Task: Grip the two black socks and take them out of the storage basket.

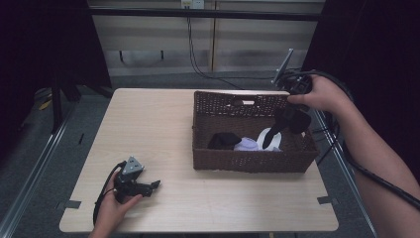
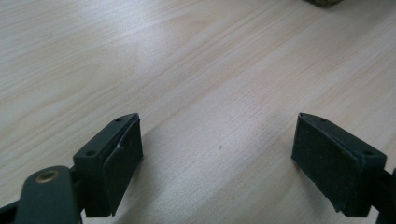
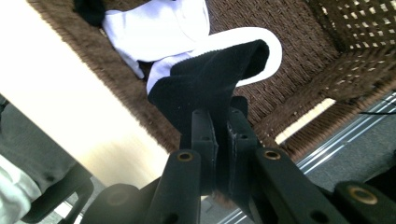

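A brown wicker basket (image 1: 233,161) stands on the right half of the table. My right gripper (image 1: 292,121) hangs over its right end, shut on a black sock (image 1: 273,135) that dangles into the basket. In the right gripper view the jaws pinch the black sock (image 3: 210,88) above a white item (image 3: 154,28) and the basket's woven floor (image 3: 299,70). White clothing (image 1: 247,145) and a dark piece (image 1: 223,140) lie in the basket. My left gripper (image 1: 154,185) rests on the table at the front left, held by a hand. Its jaws stand wide open over bare wood (image 2: 210,93).
The light wooden table (image 1: 148,124) has free room on its left half. Metal rails (image 1: 34,163) run along both sides of the table. A cable (image 1: 376,173) trails from the right gripper past the person's forearm. A dark curtain and a wall panel stand behind.
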Demonstrator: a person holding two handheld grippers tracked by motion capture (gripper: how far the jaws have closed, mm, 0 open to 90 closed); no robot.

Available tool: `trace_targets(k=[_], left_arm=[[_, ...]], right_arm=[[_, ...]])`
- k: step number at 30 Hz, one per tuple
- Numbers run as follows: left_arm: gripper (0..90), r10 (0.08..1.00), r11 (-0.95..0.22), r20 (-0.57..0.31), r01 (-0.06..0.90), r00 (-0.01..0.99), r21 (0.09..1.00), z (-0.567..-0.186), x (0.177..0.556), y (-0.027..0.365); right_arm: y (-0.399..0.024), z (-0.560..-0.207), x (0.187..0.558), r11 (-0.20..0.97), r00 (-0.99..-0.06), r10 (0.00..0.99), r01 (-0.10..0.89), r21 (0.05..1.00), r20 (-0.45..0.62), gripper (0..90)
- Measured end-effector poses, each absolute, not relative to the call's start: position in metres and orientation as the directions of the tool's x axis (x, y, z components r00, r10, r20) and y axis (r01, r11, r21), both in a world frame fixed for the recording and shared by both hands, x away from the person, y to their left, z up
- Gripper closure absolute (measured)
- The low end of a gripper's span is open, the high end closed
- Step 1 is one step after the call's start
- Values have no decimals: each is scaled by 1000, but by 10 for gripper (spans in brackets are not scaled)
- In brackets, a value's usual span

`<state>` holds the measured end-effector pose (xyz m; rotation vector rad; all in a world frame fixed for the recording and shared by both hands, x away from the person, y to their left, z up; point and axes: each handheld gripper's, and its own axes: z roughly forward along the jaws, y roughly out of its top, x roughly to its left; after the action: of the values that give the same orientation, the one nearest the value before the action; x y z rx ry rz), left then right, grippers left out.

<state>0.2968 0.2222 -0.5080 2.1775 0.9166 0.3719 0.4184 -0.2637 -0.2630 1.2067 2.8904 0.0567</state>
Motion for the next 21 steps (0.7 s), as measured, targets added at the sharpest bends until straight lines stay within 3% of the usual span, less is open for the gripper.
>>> trace_targets(k=[12, 21], left_arm=[[156, 711, -478, -16, 499, 703, 723, -508, 297, 222], [156, 710, -478, -16, 499, 704, 723, -508, 297, 222]], right_arm=[[-247, -200, 378, 749, -749, 661, 657, 92, -33, 834], [-219, -182, 336, 817, -820, 571, 565, 114, -28, 826]])
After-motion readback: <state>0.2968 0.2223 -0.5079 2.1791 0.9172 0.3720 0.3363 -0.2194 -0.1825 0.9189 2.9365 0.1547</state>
